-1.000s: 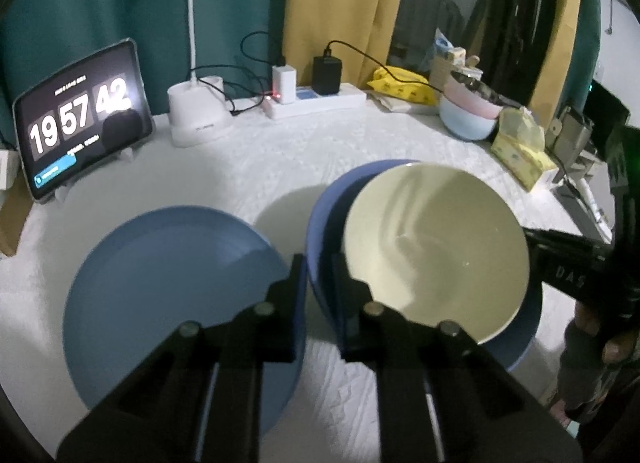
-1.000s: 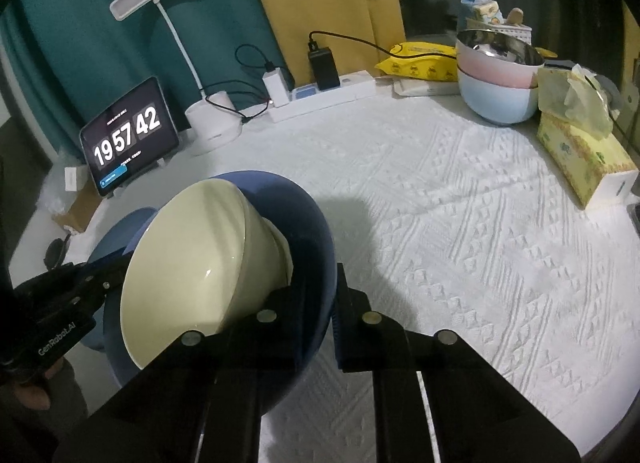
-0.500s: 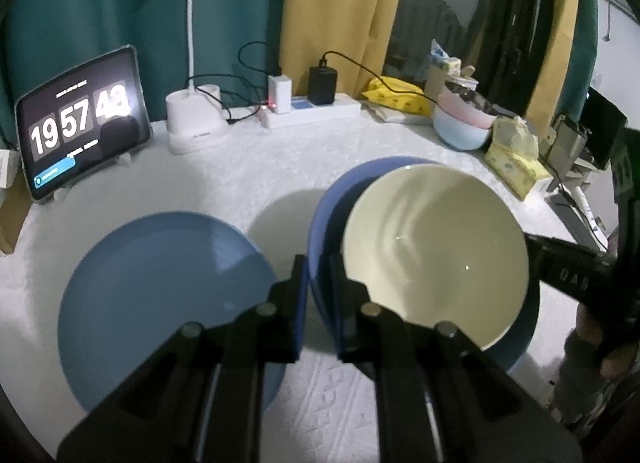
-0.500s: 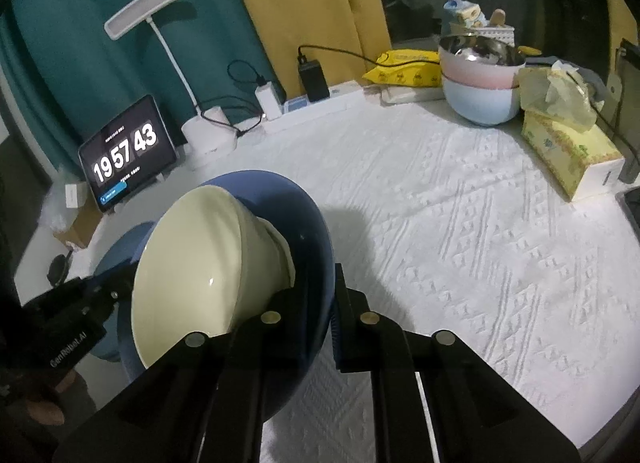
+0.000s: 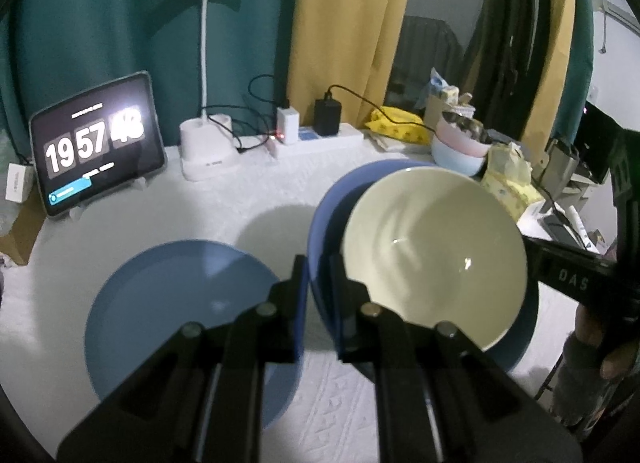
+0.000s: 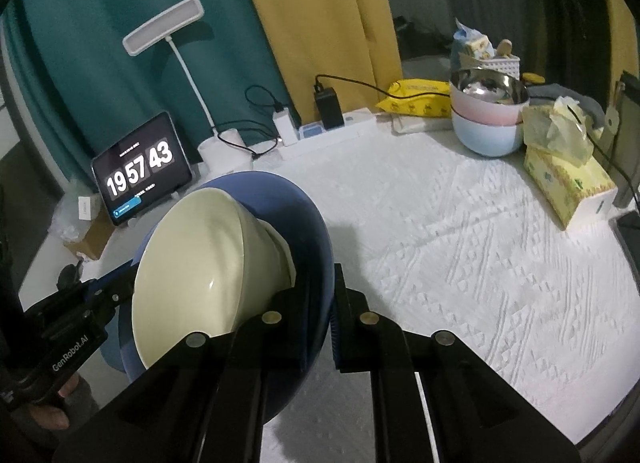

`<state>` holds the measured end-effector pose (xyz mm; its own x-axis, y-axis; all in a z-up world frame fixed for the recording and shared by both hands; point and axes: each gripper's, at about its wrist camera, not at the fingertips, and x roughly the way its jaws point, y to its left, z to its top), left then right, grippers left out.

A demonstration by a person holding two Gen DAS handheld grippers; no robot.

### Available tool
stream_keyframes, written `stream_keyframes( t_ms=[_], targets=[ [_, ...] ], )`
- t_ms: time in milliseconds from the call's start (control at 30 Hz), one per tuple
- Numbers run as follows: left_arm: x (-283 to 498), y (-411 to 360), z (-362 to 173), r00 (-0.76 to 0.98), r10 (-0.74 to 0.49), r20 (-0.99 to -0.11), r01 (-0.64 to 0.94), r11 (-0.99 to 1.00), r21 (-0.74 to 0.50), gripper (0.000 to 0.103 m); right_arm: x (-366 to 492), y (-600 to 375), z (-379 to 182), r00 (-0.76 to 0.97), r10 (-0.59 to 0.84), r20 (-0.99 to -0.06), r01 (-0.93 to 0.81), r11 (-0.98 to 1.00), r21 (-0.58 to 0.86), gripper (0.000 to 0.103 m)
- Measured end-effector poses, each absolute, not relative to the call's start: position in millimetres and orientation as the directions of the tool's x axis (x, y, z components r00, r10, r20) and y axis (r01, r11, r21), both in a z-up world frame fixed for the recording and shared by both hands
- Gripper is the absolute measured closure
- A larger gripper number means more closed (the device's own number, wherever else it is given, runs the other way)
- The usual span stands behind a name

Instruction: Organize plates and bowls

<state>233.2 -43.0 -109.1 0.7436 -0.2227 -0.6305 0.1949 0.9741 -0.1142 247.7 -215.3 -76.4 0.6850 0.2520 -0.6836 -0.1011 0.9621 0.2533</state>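
Gripping the blue plate by opposite rims, my left gripper and right gripper hold it above the table, cream bowl riding on it.

I read tablet clock: "19 57 43". Left gripper body: "GenRobot.AI". Right gripper body: partial "DAS". Tissue box print unreadable.

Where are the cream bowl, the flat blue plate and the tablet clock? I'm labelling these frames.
cream bowl (image 5: 432, 259): left wrist view, inner wall.
flat blue plate (image 5: 176, 303): left wrist view, bare middle.
tablet clock (image 6: 140, 171): right wrist view, screen digits.
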Motion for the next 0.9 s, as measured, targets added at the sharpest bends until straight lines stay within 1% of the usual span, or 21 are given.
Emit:
stream_keyframes(
  t_ms=[467,900],
  targets=[
    [222,4,-93,0.793,-0.18,-0.582,0.131,0.983,-0.126,0.094,259,-167,-57,0.689,0.295,-0.662,-0.173,0.954,0.245,0.093],
    [220,51,-94,0.807,-0.142,-0.573,0.071,0.987,-0.144,0.094,273,-118,-60,0.668,0.322,-0.671,-0.225,0.947,0.231,0.093]
  ],
)
